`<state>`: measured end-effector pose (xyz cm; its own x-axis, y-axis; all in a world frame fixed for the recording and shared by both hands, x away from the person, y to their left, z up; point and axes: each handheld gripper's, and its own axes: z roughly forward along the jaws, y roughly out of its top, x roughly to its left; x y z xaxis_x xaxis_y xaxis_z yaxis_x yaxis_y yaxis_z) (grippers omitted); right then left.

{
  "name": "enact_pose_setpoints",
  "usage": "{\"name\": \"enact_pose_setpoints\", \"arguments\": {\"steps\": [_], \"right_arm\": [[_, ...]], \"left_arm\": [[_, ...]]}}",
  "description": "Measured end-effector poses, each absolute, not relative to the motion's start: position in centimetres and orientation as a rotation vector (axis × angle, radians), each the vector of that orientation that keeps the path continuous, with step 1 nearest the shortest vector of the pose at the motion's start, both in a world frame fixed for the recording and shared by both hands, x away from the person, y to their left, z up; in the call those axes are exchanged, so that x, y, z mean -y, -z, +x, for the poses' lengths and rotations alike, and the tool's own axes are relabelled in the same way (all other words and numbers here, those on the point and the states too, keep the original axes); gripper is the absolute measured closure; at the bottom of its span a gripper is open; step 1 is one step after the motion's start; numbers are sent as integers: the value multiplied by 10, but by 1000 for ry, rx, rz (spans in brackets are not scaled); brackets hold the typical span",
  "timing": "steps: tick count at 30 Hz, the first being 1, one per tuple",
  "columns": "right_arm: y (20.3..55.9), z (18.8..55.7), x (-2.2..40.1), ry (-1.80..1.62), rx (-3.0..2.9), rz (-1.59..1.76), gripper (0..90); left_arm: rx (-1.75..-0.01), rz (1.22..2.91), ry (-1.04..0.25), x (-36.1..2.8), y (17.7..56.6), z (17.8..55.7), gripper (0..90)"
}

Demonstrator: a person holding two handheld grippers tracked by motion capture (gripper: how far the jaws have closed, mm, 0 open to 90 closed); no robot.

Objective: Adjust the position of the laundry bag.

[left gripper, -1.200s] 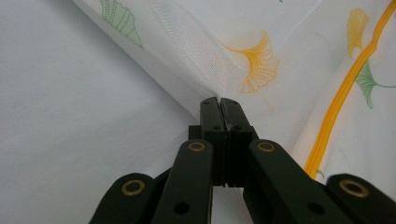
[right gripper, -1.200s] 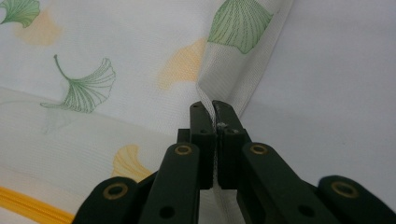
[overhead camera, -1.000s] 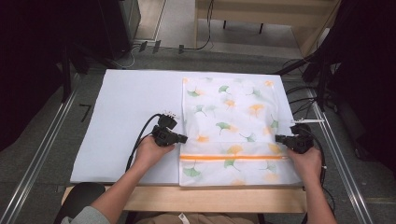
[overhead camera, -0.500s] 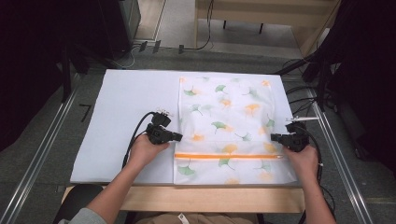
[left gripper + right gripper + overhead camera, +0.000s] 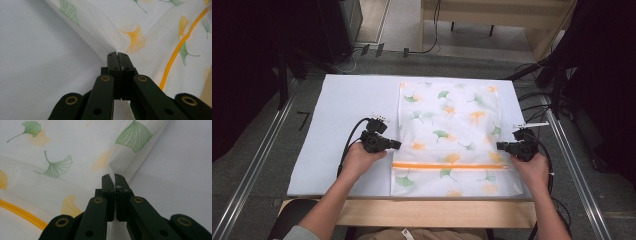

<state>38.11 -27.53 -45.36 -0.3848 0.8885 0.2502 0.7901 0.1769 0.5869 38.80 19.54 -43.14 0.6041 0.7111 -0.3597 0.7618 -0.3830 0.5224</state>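
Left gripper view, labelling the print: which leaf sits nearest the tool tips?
The orange ginkgo leaf just above the shut left tool; the green leaves lie farther off.

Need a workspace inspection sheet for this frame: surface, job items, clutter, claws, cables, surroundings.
Surface: white sheet covers the table; wooden table edge shows at the near side.
Job's things: mesh bag printed with green and orange leaves lies flat on the sheet's right half; orange zipper runs across near its front end.
Clutter: nothing seen.
Claws: left claw shut on the bag's left edge; right claw shut on its right edge, fabric pinched between the jaws in both gripper views.
Cables: black cable loops from the left claw over the sheet; loose cables lie on the floor at right.
Surroundings: grey floor, metal rails both sides, wooden furniture behind.
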Motion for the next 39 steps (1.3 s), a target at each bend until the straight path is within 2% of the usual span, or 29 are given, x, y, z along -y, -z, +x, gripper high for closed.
{"name": "enact_pose_setpoints", "arguments": {"steps": [19, 39], "right_arm": [[449, 387, 254, -1014, -2361, 1593, 897], [444, 401, 214, -1039, -2480, 1485, 896]], "left_arm": [[-1198, 2113, 118, -223, 422, 387, 900], [-1269, 2095, 50, -262, 420, 381, 900]]}}
